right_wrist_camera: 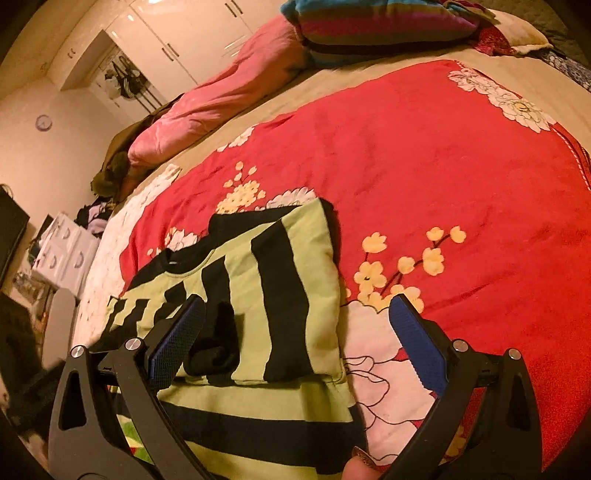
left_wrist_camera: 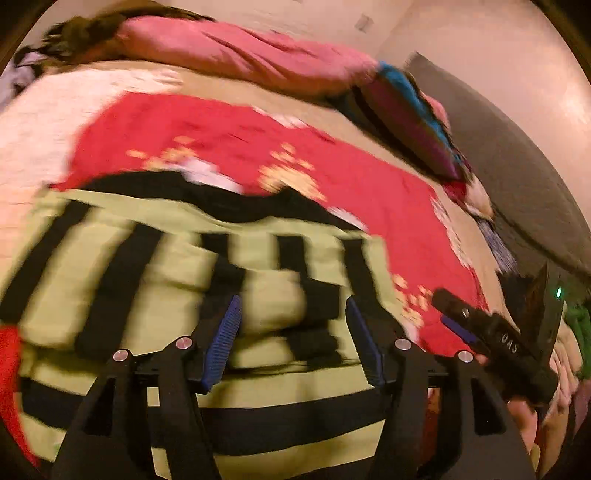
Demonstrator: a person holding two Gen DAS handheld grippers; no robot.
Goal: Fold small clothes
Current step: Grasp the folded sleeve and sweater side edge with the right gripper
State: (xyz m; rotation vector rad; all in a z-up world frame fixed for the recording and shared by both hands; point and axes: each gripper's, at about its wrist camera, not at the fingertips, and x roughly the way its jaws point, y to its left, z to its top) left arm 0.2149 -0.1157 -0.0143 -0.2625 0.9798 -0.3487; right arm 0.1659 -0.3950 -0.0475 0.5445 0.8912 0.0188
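Left wrist view: the left claw (left_wrist_camera: 293, 339) hangs over a green-and-black striped shirt (left_wrist_camera: 155, 258) that fills the picture from 6 to 9 o'clock; its blue pads (left_wrist_camera: 225, 332) stand apart with only a blurred fold of the shirt showing behind the gap, nothing pinched, so the claw is released; the shirt lies on a red floral blanket (left_wrist_camera: 369, 192) that runs from 10 to 3 o'clock across the bed; a pink duvet (left_wrist_camera: 240, 51) is bunched at 12 o'clock, a striped pillow (left_wrist_camera: 406, 107) beside it at 2 o'clock; the right claw (left_wrist_camera: 454, 314) enters at 4 o'clock, dark and partly hidden, and this view does not show how its jaws stand; the whole picture is smeared

Right wrist view: the right claw (right_wrist_camera: 295, 339) is spread wide, released; one blue pad (right_wrist_camera: 177, 339) sits over the shirt (right_wrist_camera: 258, 280) at 8 o'clock, the other over the white flower print of the blanket (right_wrist_camera: 443, 166) at 4 o'clock, just past the shirt's right edge; the shirt lies partly folded, a flap turned over the body, its black collar toward 10 o'clock; the duvet (right_wrist_camera: 221, 92) lies at 11 o'clock, the pillow (right_wrist_camera: 369, 26) at 12 o'clock; white wardrobe doors (right_wrist_camera: 192, 33) stand behind; a fingertip (right_wrist_camera: 360, 470) shows at 6 o'clock
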